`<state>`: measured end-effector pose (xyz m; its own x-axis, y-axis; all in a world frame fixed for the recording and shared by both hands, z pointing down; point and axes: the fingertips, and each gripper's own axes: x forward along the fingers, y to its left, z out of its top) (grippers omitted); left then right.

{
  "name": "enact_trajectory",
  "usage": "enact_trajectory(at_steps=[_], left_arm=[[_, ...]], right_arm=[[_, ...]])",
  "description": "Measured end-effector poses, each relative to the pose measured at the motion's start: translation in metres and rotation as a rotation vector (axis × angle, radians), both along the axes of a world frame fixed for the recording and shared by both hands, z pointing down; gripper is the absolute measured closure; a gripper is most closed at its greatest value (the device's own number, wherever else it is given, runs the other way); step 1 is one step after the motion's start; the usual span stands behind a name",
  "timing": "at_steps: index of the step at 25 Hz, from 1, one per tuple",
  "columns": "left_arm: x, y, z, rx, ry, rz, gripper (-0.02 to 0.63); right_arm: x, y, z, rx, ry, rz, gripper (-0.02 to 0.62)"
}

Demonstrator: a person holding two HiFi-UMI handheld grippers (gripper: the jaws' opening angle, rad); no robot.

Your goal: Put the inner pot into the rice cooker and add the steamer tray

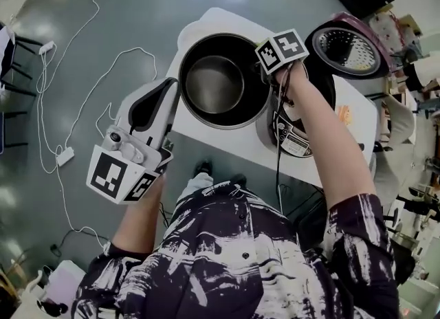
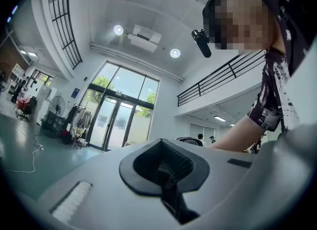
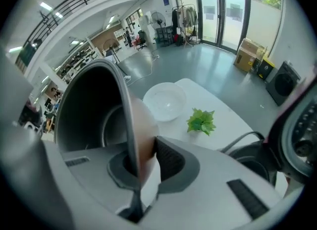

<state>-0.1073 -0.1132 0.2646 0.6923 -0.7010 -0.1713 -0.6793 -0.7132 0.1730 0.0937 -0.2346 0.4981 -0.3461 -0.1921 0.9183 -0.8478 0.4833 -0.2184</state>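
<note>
The dark metal inner pot [image 1: 220, 84] hangs tilted above the white table, and its rim [image 3: 124, 120] runs between the pads of my right gripper [image 1: 265, 70], which is shut on it. In the right gripper view the pot [image 3: 89, 110] fills the left side in front of that gripper [image 3: 141, 159]. The rice cooker [image 1: 295, 135] stands just right of the pot with its lid [image 1: 344, 49] swung open. My left gripper [image 1: 165, 89] is lower left of the pot and apart from it. Its jaws [image 2: 166, 167] are together with nothing between them. A white round tray [image 3: 166, 100] lies on the table beyond the pot.
A small green leafy sprig [image 3: 202, 121] lies on the table [image 1: 206, 139] near the white tray. White cables and a power strip [image 1: 65, 156] trail over the floor at left. Shelves and clutter crowd the right edge.
</note>
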Motion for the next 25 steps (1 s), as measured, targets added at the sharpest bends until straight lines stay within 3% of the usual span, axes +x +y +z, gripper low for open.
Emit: enact_trajectory(at_steps=[6, 11, 18, 25], left_arm=[[0.052, 0.001, -0.026, 0.046, 0.019, 0.106, 0.601], [0.115, 0.007, -0.041, 0.069, 0.027, 0.231, 0.601], [0.185, 0.028, -0.043, 0.088, 0.01, 0.375, 0.601], [0.218, 0.036, -0.037, 0.079, -0.027, 0.416, 0.601]], right_arm=[[0.081, 0.015, -0.084, 0.067, -0.026, 0.141, 0.592], [0.181, 0.053, -0.112, 0.074, -0.013, 0.318, 0.592], [0.294, 0.115, -0.077, 0.044, -0.028, 0.606, 0.592], [0.326, 0.133, -0.033, 0.012, -0.073, 0.732, 0.591]])
